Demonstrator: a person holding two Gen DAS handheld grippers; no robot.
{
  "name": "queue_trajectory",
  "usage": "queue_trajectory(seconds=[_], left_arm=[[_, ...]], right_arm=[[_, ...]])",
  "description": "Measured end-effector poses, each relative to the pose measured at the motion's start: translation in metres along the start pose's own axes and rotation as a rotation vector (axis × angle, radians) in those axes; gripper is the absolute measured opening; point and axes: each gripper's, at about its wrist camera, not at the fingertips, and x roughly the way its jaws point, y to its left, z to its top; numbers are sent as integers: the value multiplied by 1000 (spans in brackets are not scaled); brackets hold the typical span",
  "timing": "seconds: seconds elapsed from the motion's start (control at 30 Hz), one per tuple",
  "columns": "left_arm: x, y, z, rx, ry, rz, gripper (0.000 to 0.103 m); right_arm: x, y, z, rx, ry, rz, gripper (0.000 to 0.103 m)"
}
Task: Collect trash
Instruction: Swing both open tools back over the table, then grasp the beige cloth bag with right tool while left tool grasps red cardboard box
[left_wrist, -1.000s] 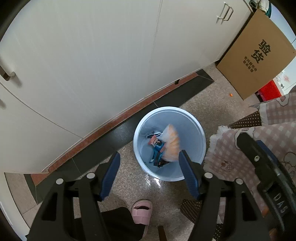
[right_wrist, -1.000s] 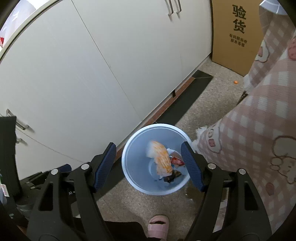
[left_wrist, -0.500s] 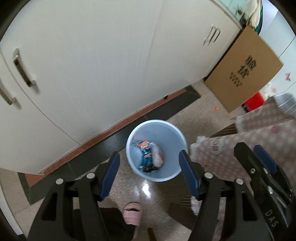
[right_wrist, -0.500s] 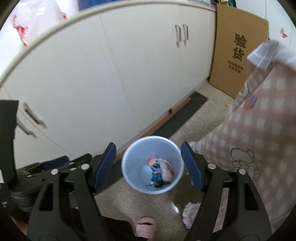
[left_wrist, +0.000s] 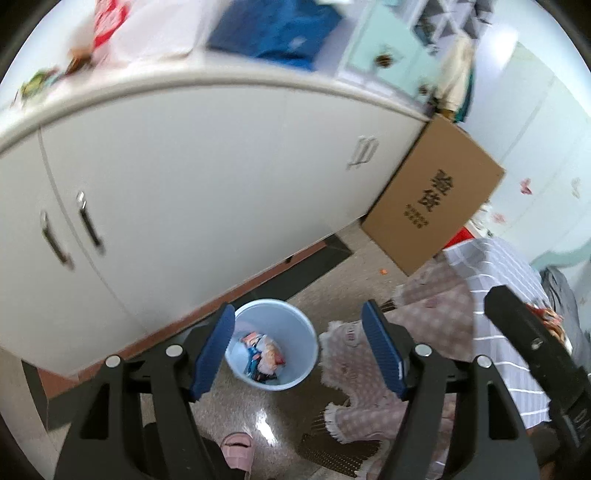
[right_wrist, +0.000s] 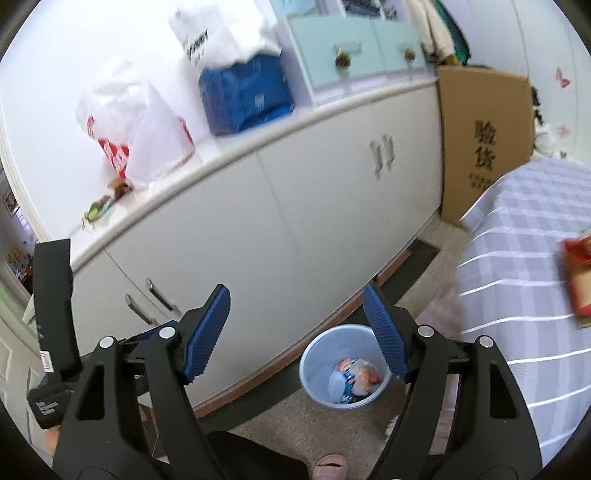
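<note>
A pale blue bin (left_wrist: 297, 332) stands on the floor against the white cabinet, with several wrappers (left_wrist: 264, 354) lying in its bottom. My left gripper (left_wrist: 298, 306) hangs high above it, its jaws opening with nothing between them. In the right wrist view the same bin (right_wrist: 317, 363) and its wrappers (right_wrist: 354, 376) sit low, under the right finger. My right gripper (right_wrist: 296, 288) is open and empty. A red packet (right_wrist: 578, 273) lies on the checked bedcover. Small wrappers (right_wrist: 98, 210) lie on the cabinet top.
The white cabinet (right_wrist: 295, 206) carries plastic bags (right_wrist: 136, 122) and a blue bag (right_wrist: 243, 96). A cardboard box (left_wrist: 432, 199) leans at its far end. A bed (right_wrist: 524, 258) fills the right. A pink slipper (left_wrist: 236, 454) shows at the bottom.
Both grippers have risen well away from the bin, which looks smaller. The orange and white wrapper that was dropping lies in the bin. The cabinet top has come into view.
</note>
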Motion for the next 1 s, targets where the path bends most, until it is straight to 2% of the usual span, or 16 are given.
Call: queue_trajectory(seconds=[0.13,0.33,0.47,0.63,0.83,1.0], left_arm=[[-20,-50,-3,116,-35,-21,70],[-43,-139,-16,294,-59,-98,70],[-51,-202,-29,406,-57,-164,72],[-46,-265,-40,485,-18,-236,72],[-28,-327,-47,574,47,-254,72],[-16,-355,-47,602,67,-239,72]], right_arm=[[-48,-25,10,-5,-61,-68,76],[-114,-92,8,55,-124,-174,79],[-160,-154,-3,206,-183,-232,81],[-205,-228,-24,439,-268,-301,84],[-225,-307,-43,733,-319,-276,86],[-196,-367,-44,949,-264,-109,86]])
